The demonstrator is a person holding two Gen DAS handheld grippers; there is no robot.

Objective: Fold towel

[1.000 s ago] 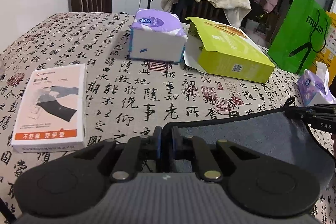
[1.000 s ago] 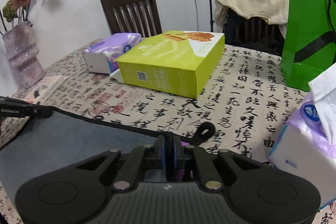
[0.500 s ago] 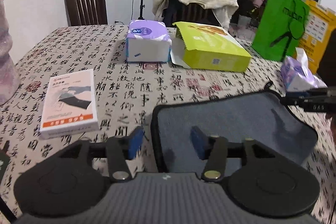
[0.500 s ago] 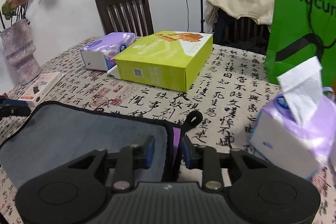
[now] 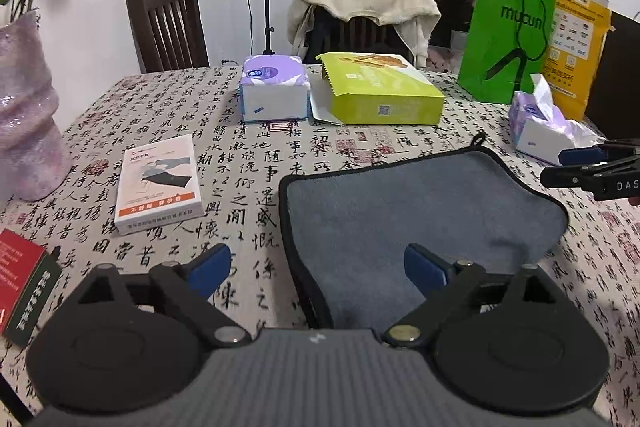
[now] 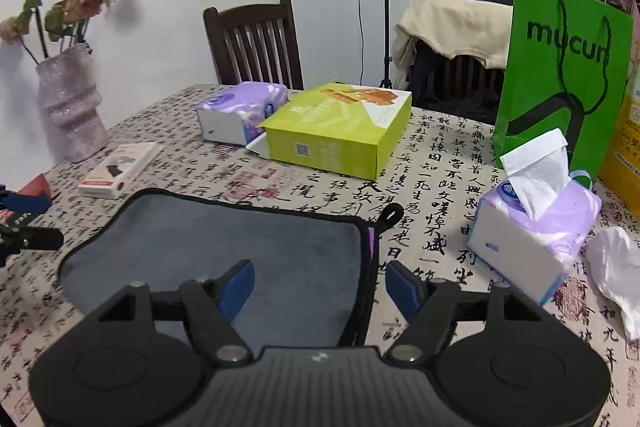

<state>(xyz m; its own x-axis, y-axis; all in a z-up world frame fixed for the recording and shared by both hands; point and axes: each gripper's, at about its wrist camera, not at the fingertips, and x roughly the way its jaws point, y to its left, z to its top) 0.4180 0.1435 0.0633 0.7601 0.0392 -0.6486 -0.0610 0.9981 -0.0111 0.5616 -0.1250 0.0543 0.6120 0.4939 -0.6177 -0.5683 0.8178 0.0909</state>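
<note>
A grey towel (image 5: 416, 211) with black edging lies folded on the calligraphy tablecloth; it also shows in the right wrist view (image 6: 224, 251). Its hanging loop (image 6: 392, 215) sticks out at the far right corner. My left gripper (image 5: 318, 269) is open above the towel's near left edge, holding nothing. My right gripper (image 6: 318, 285) is open above the towel's near right edge, holding nothing. The right gripper also shows at the right edge of the left wrist view (image 5: 592, 167).
On the table: a white booklet box (image 5: 158, 183), a purple tissue pack (image 5: 274, 95), a lime box (image 5: 380, 93), a green bag (image 5: 504, 39), an open tissue pack (image 6: 532, 219), a pink vase (image 5: 24, 115), a red box (image 5: 20, 279). Chairs stand behind.
Both grippers have let go of the towel's far corners, opened wide and drawn back toward me. The towel now lies flat on the table.
</note>
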